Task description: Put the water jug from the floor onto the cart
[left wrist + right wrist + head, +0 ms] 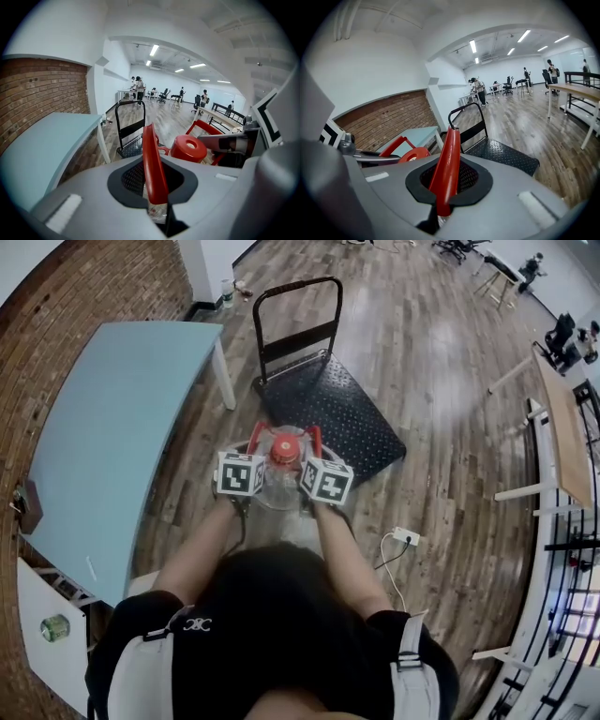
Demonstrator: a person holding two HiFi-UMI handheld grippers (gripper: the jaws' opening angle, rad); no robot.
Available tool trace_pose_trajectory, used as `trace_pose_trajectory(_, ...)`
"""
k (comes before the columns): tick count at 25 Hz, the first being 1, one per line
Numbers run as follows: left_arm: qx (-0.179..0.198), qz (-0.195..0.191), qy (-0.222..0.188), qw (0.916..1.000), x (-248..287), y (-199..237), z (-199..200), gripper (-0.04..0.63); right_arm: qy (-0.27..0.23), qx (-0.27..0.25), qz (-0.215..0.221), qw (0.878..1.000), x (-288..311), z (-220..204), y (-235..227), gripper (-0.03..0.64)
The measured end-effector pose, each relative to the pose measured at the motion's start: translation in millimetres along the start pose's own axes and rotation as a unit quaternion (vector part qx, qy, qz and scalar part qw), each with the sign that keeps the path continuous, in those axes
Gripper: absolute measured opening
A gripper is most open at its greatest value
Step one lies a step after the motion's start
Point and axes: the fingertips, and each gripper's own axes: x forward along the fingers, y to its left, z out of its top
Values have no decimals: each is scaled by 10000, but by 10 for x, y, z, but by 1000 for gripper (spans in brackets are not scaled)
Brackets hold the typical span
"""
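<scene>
Clamping red handles point(151, 159) on water jug point(281, 486) (red cap, body seemingly clear): left tongs point(157, 190), right tongs point(443, 187).

Open-plan office, indicated by desks point(564, 432), office chairs point(163, 96), ceiling strip lights point(153, 49), brick wall point(42, 103), wood floor point(450, 381).

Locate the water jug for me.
Centre of the head view: the water jug is held by its red handles in the left gripper and right gripper, at the near edge of the black cart, blue table to its left.
</scene>
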Motion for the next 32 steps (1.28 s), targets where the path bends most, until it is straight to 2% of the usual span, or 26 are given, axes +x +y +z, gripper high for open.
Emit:
trace_pose_trajectory(8, 216, 27, 172, 9996, 780, -89, 436, 32, 183, -190, -158, 9995, 512, 383, -516, 21)
trace_pose_trajectory(14, 442, -182, 286, 9985, 1307, -216, 686, 32, 435, -311, -405, 9977, 819, 551, -909, 26)
trace_pose_trajectory(25, 599, -660, 573, 9944, 2159, -182, 909, 34, 832, 211, -818, 9929, 1452, 608, -1401, 26)
trace_pose_trajectory(32, 557, -937, 719, 9914, 2637, -63, 1048, 34, 1106, 298, -1133, 9869, 1876, 618, -1587, 25)
